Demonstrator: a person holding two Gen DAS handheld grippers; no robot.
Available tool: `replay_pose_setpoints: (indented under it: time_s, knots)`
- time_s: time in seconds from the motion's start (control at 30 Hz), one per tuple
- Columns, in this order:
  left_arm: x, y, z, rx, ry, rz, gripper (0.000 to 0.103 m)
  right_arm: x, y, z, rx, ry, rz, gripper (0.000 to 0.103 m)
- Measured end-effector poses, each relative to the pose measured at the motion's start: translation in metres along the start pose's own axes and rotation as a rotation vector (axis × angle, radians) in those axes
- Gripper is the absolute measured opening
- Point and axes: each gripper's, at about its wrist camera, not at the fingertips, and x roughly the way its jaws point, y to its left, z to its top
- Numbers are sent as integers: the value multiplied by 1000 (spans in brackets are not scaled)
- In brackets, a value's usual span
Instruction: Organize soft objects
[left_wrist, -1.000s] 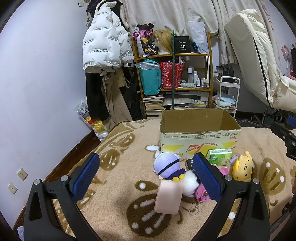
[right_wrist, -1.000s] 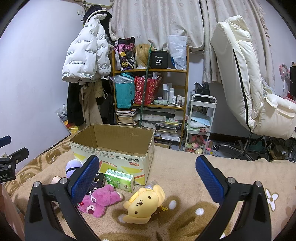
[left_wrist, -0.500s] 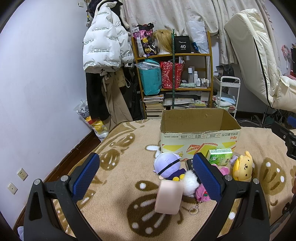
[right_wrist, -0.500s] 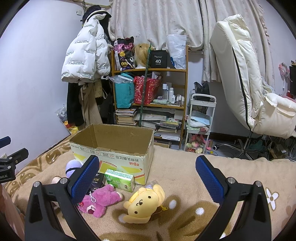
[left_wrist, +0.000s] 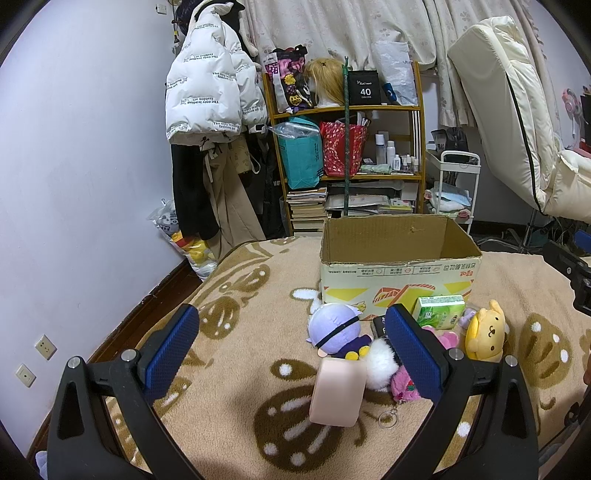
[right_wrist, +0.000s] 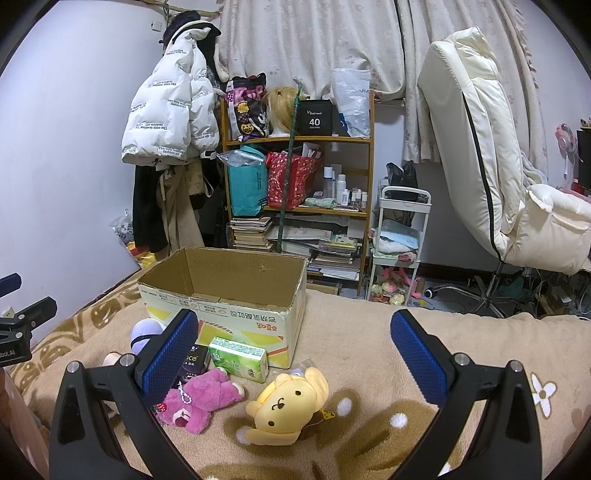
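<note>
An open cardboard box (left_wrist: 399, 254) (right_wrist: 225, 291) stands on the beige blanket. In front of it lie a purple-haired plush doll (left_wrist: 334, 330) (right_wrist: 142, 334), a pink block (left_wrist: 336, 393), a pink plush bear (right_wrist: 201, 400) (left_wrist: 404, 382), a yellow plush dog (right_wrist: 286, 402) (left_wrist: 484, 336), a green tissue pack (right_wrist: 238, 358) (left_wrist: 437, 315) and a small black box (right_wrist: 192, 365). My left gripper (left_wrist: 291, 350) is open and empty, above the blanket near the doll and block. My right gripper (right_wrist: 295, 354) is open and empty, above the yellow dog.
A wooden shelf (right_wrist: 295, 192) with bags, books and bottles stands behind the bed, with a white cart (right_wrist: 400, 243) beside it. A white jacket (left_wrist: 207, 92) hangs on the left wall. A cream chair (right_wrist: 498, 155) is at the right.
</note>
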Motion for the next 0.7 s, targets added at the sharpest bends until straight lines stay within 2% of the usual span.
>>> replay_pose_setpoints:
  time_s: [0.53, 0.7]
  knots:
    - [1, 1, -3, 4, 7, 1, 100, -2, 7, 3, 1, 2, 0, 103]
    - [10, 4, -8, -15, 36, -1, 100, 1, 2, -5, 23, 34, 30, 103]
